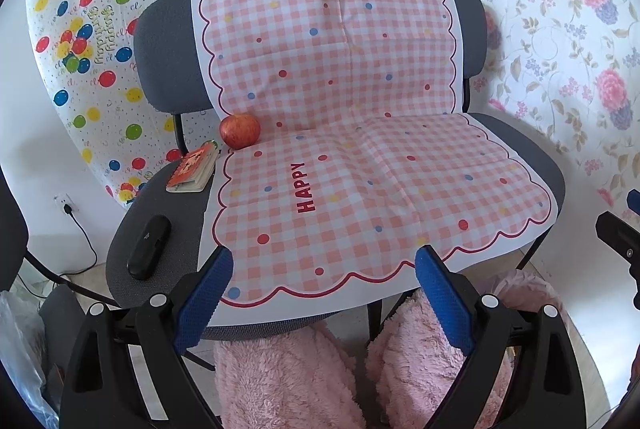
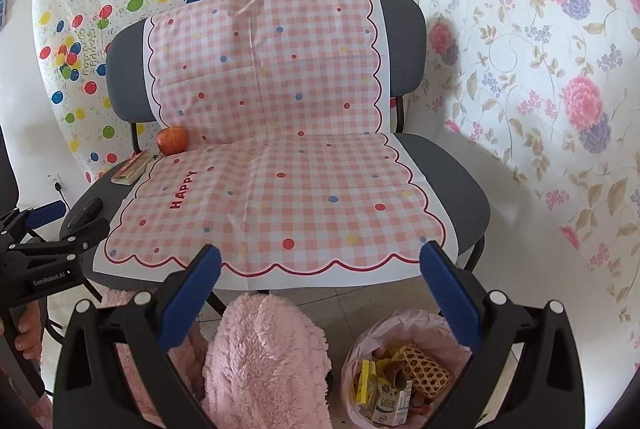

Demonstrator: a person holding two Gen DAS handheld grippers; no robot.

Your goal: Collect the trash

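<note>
In the left wrist view, the left gripper [image 1: 324, 269] hangs with its blue fingers [image 1: 208, 293] spread apart and empty, over the front edge of the gingham cloth [image 1: 360, 157] draped on a grey chair [image 1: 160, 249]; an apple [image 1: 240, 131], a small booklet [image 1: 192, 171] and a black case [image 1: 149, 247] sit along the chair's left side. In the right wrist view, the right gripper [image 2: 320, 261] is likewise wide apart, holding nothing, and the bin [image 2: 368, 345] lined with a pink bag stands on the floor below, with trash [image 2: 400, 381] inside.
</note>
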